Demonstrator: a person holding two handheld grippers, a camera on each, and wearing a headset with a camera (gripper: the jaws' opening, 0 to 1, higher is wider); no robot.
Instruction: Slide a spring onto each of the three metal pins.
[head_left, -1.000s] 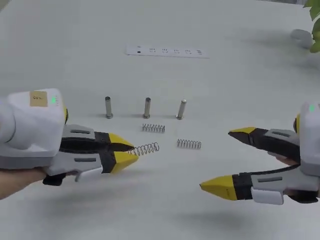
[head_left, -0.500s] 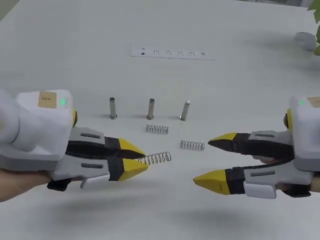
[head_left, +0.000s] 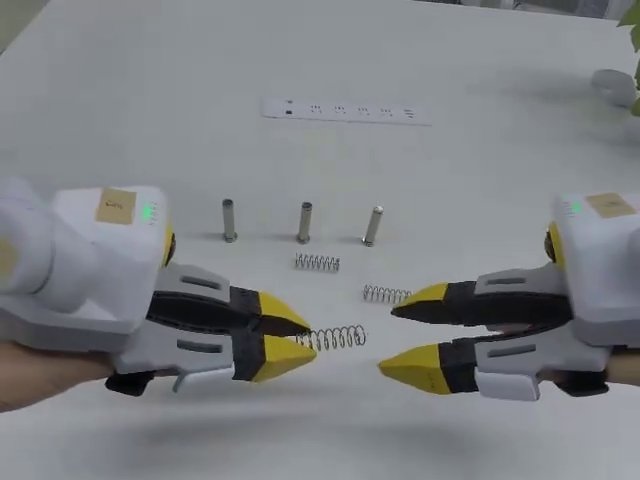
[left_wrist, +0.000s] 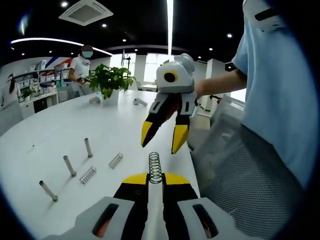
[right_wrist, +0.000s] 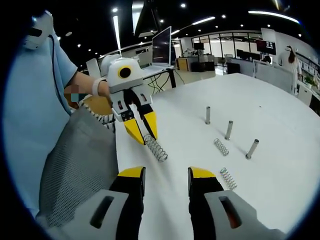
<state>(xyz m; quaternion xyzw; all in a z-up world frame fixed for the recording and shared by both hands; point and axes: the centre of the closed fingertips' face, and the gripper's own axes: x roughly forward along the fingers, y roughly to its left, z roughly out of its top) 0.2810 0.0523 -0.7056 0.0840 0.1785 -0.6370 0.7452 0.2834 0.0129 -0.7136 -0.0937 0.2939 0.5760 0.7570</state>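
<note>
Head view first: I'm pinching one end of a spring (head_left: 338, 338) in my left gripper (head_left: 300, 340), and the rest of it is sticking out sideways toward my right gripper (head_left: 400, 338). That one's jaws are sitting a little apart with nothing between them, just short of the spring's free end. The three pins (head_left: 305, 222) are standing in a row out past both grippers. Two loose springs (head_left: 317, 263) are lying between the pins and the grippers. One might be touching my right gripper's upper jaw, hard to say from up here.

Left gripper view: the jaws are clamping nearly closed on the spring (left_wrist: 155, 166), which is poking straight ahead. The right gripper (left_wrist: 161, 140) is pointing back at it, and the pins (left_wrist: 69, 166) are standing off to the left.

Right gripper view: the jaws are sitting partly open and empty. The left gripper (right_wrist: 141, 132) is facing in from ahead with the spring (right_wrist: 156, 148) hanging off its jaws. The pins (right_wrist: 229, 130) are standing ahead to the right.
</note>
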